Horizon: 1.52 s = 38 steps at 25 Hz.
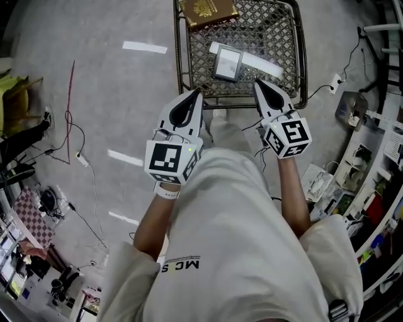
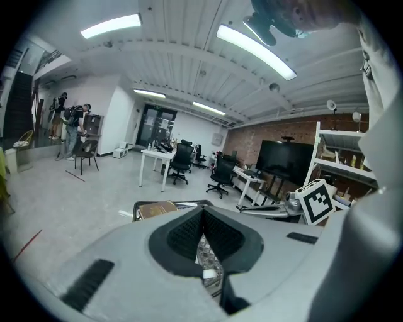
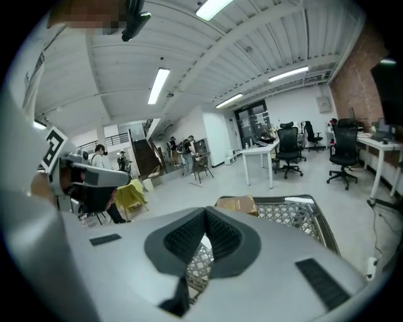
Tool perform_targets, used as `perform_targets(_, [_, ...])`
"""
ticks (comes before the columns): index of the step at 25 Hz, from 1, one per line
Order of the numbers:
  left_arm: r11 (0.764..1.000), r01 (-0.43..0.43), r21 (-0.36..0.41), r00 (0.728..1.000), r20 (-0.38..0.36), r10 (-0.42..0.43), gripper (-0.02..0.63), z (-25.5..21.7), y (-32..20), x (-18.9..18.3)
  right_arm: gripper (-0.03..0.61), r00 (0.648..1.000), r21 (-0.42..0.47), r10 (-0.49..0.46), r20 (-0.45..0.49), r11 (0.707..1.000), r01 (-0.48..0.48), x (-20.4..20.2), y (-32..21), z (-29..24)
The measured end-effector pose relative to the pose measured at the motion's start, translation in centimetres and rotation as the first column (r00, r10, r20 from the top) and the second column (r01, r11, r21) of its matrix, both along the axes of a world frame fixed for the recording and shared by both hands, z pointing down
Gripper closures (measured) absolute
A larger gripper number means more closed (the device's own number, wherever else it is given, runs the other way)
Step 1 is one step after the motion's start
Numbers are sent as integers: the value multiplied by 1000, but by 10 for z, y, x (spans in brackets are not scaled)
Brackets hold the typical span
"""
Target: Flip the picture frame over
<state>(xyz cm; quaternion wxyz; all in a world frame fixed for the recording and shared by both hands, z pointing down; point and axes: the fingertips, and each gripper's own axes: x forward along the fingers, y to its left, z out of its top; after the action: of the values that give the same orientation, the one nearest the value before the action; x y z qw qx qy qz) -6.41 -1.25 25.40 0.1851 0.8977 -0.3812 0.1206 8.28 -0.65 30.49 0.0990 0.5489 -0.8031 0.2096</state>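
Holding left gripper (image 1: 196, 95) and right gripper (image 1: 258, 83) close in front of the torso, both with jaws pressed together, gripping nothing. Picture frame (image 1: 228, 63) lying flat in wire mesh basket (image 1: 303, 56), near its front rim, just ahead of both grippers, not touching either. Lying against white strip (image 1: 263, 63). Brown book (image 1: 208, 11) sitting at the far-left corner.

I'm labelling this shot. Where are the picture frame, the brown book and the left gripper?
picture frame (image 1: 227, 63): head view, middle of its face.
brown book (image 1: 208, 11): head view, middle of its cover.
left gripper (image 1: 198, 94): head view, where its shut fingertips meet.
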Motion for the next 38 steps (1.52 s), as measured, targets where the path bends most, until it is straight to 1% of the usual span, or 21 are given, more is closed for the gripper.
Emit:
perform_targets(4, [999, -2, 43, 1000, -2, 2, 589, -16, 1, 2, 560, 1000, 37, 12, -3, 999, -12, 3, 10, -18])
perform_targets(9, [997, -4, 78, 1000, -1, 4, 589, -29, 1, 3, 560, 1000, 77, 20, -10, 997, -19, 6, 22, -40])
perform_targets(14, [994, 4, 111, 1000, -3, -3, 589, -39, 0, -2, 560, 999, 143, -3, -46, 990, 10, 3, 29, -65])
perform_targets(17, [992, 11, 127, 1000, -7, -10, 589, -44, 0, -5, 560, 999, 176, -1, -48, 984, 9, 4, 29, -77])
perform_targets(21, [990, 11, 138, 1000, -9, -9, 589, -49, 2, -9, 560, 999, 194, 18, -33, 981, -12, 7, 32, -87])
perform_targets(27, [988, 19, 150, 1000, -23, -16, 589, -54, 5, -8, 561, 1000, 219, -3, -10, 976, 5, 6, 38, -97])
perform_targets(33, [989, 3, 146, 1000, -24, 1, 589, -49, 11, -2, 561, 1000, 235, 10, -8, 972, -8, 10, 42, -100])
perform_targets(38, [989, -6, 146, 1000, -24, 9, 589, -48, 17, 3, 560, 1000, 235, -6, 3, 972, 5, 9, 47, -98])
